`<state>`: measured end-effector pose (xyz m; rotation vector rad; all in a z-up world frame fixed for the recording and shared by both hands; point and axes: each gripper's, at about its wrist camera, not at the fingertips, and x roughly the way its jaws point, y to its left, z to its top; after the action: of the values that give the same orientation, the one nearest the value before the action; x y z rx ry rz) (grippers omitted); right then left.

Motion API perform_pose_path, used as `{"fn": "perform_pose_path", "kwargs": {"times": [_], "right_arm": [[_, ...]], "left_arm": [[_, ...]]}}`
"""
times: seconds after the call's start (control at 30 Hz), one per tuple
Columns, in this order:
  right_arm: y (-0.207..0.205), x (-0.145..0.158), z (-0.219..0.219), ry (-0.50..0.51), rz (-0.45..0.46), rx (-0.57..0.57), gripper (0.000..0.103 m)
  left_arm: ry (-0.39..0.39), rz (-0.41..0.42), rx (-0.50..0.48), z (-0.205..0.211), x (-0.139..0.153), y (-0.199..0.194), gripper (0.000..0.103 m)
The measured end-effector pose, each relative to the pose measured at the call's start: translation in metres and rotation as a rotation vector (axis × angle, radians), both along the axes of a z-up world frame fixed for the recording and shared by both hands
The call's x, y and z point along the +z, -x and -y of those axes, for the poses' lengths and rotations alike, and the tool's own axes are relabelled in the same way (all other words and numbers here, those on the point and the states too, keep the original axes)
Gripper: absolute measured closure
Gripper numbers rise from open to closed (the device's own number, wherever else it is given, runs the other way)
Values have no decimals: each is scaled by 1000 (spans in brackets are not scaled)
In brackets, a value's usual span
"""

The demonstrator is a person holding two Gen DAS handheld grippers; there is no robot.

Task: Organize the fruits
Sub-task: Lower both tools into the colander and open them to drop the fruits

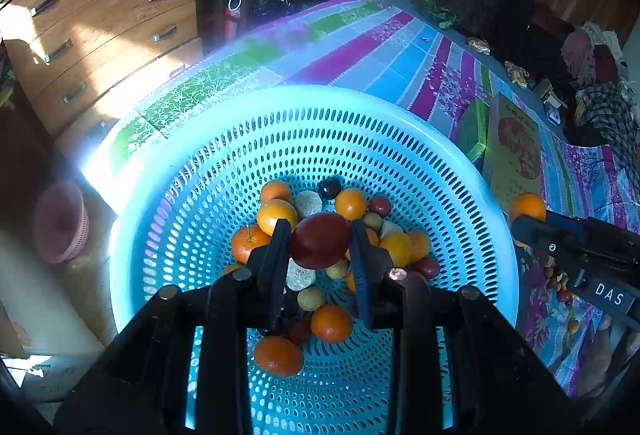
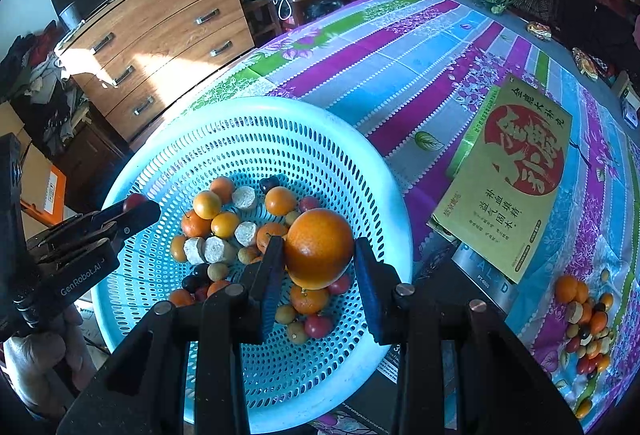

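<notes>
Left tongs (image 1: 320,247) grip a red plum (image 1: 320,241); right tongs (image 2: 318,255) grip an orange (image 2: 319,247).
We judge both are held above the blue basket (image 1: 280,103) for release onto its fruit pile (image 2: 224,231).

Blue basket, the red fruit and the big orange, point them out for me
blue basket (image 1: 280,97), left wrist view, far rim.
red fruit (image 1: 320,241), left wrist view, its middle.
big orange (image 2: 318,247), right wrist view, its middle.

Left wrist view: the basket (image 1: 400,139) is cut off by the lower edge, and the right gripper (image 1: 520,223) hides most of an orange (image 1: 528,205). Right wrist view: the fruit pile (image 2: 588,331) is too small to sort by kind.
</notes>
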<state>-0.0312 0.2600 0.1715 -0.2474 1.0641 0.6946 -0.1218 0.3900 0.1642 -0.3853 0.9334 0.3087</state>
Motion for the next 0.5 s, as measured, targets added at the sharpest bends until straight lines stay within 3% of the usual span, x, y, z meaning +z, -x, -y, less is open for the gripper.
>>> {"fn": "perform_pose_path", "kwargs": {"times": [0.5], "right_arm": [[0, -3, 0, 1, -3, 3, 64]], "left_arm": [[6, -9, -1, 2, -5, -3, 73]]}}
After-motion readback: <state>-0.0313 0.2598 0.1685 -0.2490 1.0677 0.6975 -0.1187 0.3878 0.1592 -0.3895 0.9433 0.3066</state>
